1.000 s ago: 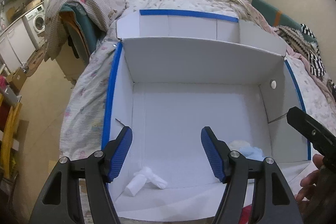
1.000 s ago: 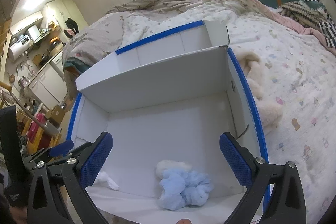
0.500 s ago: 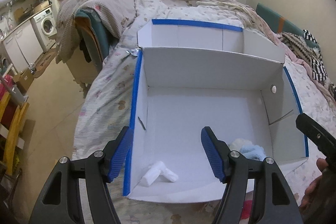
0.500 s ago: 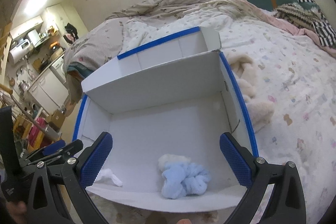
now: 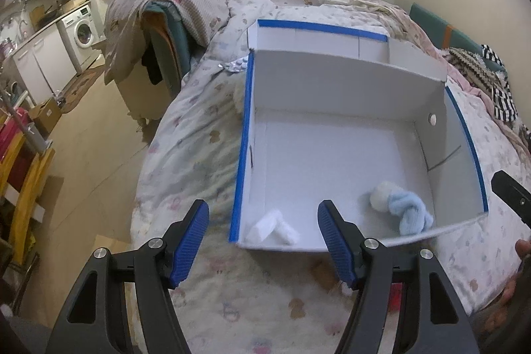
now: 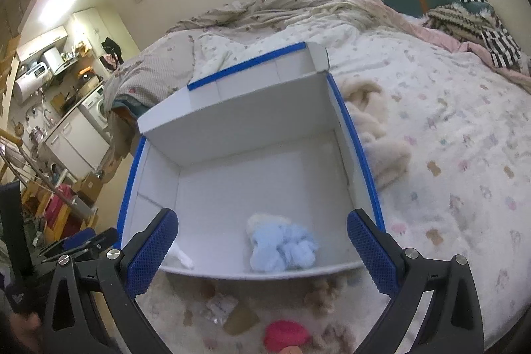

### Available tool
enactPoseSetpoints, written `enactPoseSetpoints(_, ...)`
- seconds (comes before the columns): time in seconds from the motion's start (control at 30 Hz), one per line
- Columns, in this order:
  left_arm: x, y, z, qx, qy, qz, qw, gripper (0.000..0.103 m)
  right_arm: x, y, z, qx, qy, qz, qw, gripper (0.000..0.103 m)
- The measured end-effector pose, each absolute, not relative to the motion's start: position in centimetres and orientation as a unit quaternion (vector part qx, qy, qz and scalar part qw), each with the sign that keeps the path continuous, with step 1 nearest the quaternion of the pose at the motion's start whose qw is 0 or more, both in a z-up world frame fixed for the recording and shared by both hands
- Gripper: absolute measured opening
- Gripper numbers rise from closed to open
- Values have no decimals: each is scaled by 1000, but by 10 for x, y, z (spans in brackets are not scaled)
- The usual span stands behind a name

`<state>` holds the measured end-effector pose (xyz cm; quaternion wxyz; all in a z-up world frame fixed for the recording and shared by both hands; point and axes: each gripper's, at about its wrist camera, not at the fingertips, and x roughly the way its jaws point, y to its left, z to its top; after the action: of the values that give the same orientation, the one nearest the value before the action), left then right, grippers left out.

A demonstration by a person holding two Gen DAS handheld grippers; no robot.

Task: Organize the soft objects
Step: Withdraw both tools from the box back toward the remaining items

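Your work surface is the rumpled bed with the pale bear-print quilt (image 6: 464, 155), soft and uneven, so anything set on it can tilt. On it sits the large white cardboard box with blue-taped rims (image 5: 244, 138), open at the top, its tall back flap standing; the quilt gives under it, and a careless knock on the low near wall could tip or slide it toward the bed edge at your left. Just beside the box's right wall lies a cream fleece garment (image 6: 375, 135), loose on the quilt; I judge it easy to snag only a fold, so it may drag and catch the box rim. Inside, near the front wall, rest a light blue and cream fluffy bundle (image 6: 282, 246) and, well apart at the left corner, a small white rolled sock pair (image 5: 273, 226); both could unroll if disturbed. On the quilt in front of the box, near you, a small red soft item (image 6: 285, 337) lies partly cut off by the frame. Your left gripper (image 5: 264, 241) and right gripper (image 6: 262, 249) both hang wide apart, holding nothing, short of the box front.
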<state>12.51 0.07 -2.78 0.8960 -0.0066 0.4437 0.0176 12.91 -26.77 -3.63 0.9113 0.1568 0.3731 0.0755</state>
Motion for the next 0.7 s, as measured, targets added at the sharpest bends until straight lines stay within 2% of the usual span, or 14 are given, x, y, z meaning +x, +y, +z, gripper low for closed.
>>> enactPoseSetpoints(0.43, 94, 6, -53, 13, 469, 27, 883, 65, 100, -268, -49, 147, 401, 71, 901, 103)
enactPoseSetpoints(0.7, 107, 29, -85, -43, 535, 53, 842, 65, 95, -267, -58, 142, 432, 75, 888, 103)
